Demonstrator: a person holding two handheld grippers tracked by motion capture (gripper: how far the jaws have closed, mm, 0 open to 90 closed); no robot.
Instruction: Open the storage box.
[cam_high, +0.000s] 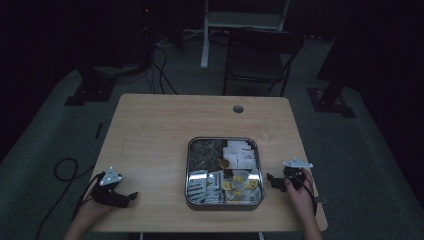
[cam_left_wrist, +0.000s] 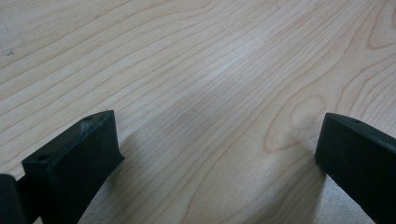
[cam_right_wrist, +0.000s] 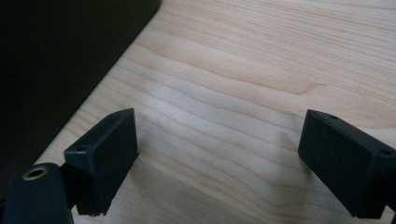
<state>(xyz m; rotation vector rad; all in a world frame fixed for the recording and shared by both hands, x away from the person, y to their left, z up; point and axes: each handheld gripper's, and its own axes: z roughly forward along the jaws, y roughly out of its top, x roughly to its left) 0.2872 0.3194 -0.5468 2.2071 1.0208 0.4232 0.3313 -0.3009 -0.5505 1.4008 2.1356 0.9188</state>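
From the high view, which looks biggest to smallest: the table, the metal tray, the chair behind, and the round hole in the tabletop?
1. Table
2. Chair, though it stands farther from the camera, so its rank against the tray is unsure
3. Tray
4. Hole, plainly smallest

One wooden table (cam_high: 165, 125) carries one square metal tray (cam_high: 189, 172), split into four compartments of small packets too dim to count. Two grippers rest on the table: the left gripper (cam_high: 131, 196) and the right gripper (cam_high: 271, 180). One chair (cam_high: 260, 55) stands behind.
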